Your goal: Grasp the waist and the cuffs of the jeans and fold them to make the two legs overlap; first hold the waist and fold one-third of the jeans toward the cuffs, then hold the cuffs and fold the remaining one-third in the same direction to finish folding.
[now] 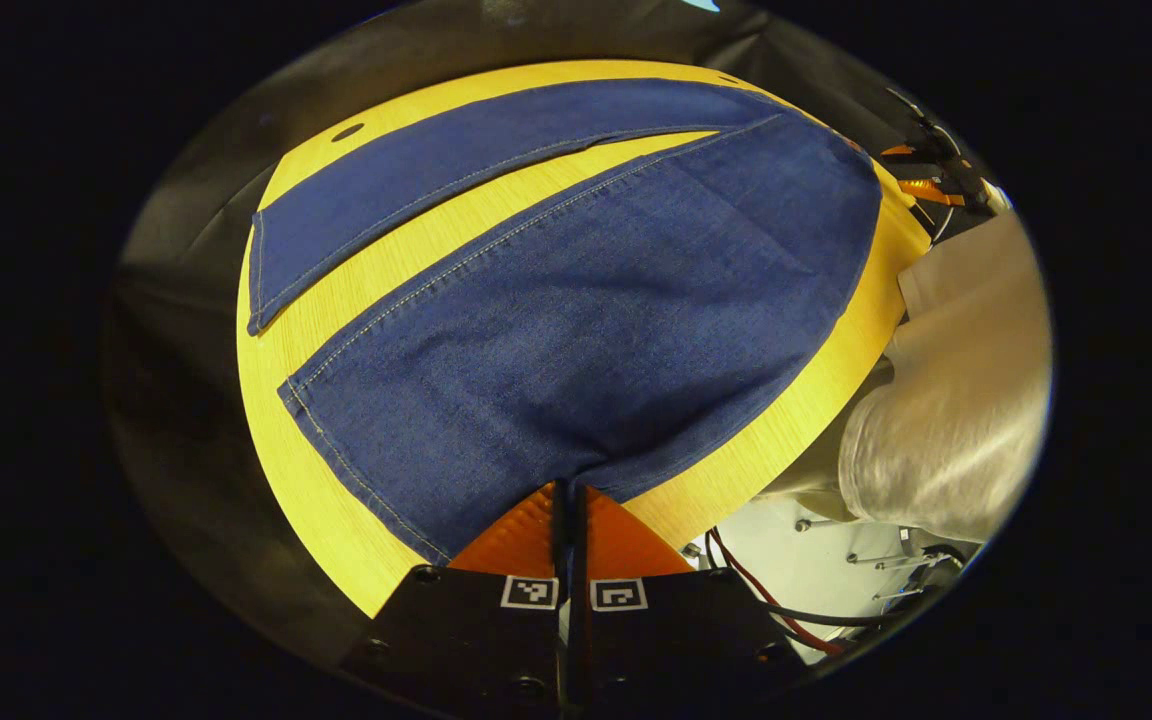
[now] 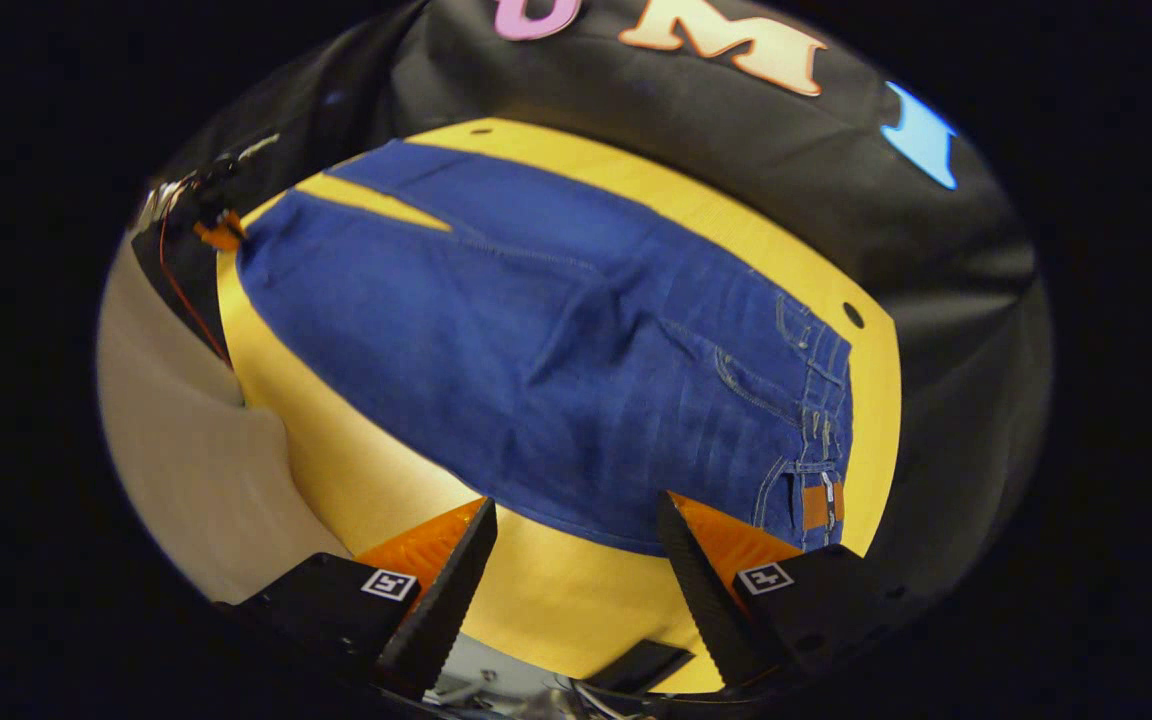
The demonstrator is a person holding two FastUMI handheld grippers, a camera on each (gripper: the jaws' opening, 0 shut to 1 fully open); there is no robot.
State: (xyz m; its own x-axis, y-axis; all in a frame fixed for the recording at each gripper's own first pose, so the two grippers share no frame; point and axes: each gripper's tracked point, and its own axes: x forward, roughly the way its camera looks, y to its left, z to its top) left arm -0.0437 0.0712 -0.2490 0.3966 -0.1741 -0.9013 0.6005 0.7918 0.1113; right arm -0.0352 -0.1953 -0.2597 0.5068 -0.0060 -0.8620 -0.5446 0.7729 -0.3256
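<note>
Denim jeans pinched in left tongs.

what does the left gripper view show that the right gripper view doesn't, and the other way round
The left gripper view gives the two cuffs lying apart with tabletop between the legs, and the left gripper closed on the edge of the near leg. The right gripper view gives the waist with its belt loops and pocket, and the right gripper open just short of the denim. Both take in the jeans spread flat on the yellow table and the person's pale sleeve.
</note>
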